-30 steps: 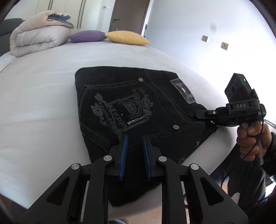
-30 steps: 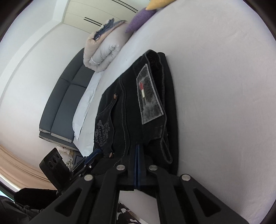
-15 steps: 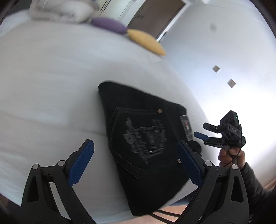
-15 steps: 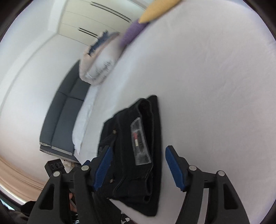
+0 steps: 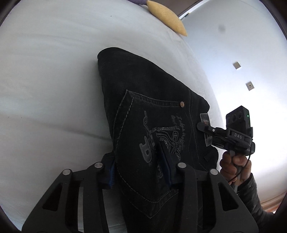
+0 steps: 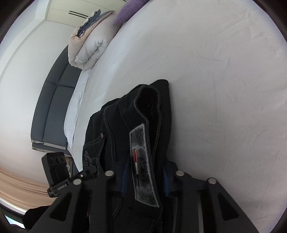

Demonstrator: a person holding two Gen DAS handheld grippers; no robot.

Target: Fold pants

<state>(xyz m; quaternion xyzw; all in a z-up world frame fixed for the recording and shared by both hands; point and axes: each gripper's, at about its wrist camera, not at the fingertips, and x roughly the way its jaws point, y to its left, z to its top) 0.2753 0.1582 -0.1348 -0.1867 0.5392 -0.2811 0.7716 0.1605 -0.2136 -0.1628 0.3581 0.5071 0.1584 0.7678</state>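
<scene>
Folded black jeans (image 5: pixel 152 100) with an embroidered back pocket lie on the white bed (image 5: pixel 44 80). My left gripper (image 5: pixel 140 170) is closed around the near edge of the folded stack, at the pocket side. My right gripper (image 6: pixel 145 181) grips the waistband end at the grey leather patch (image 6: pixel 143 161); it also shows in the left wrist view (image 5: pixel 206 128), held by a hand at the bed's right edge. The jeans (image 6: pixel 125 125) look lifted at the near end.
A yellow pillow (image 5: pixel 166 16) and a purple pillow (image 6: pixel 127 10) lie at the far end of the bed. A rolled white duvet (image 6: pixel 89 48) sits beside them. A dark sofa (image 6: pixel 52 107) stands beyond the bed's left side.
Both grippers opened wide and pulled back half a second ago. Now both have closed in on the jeans again, gripping the near edge and the waistband.
</scene>
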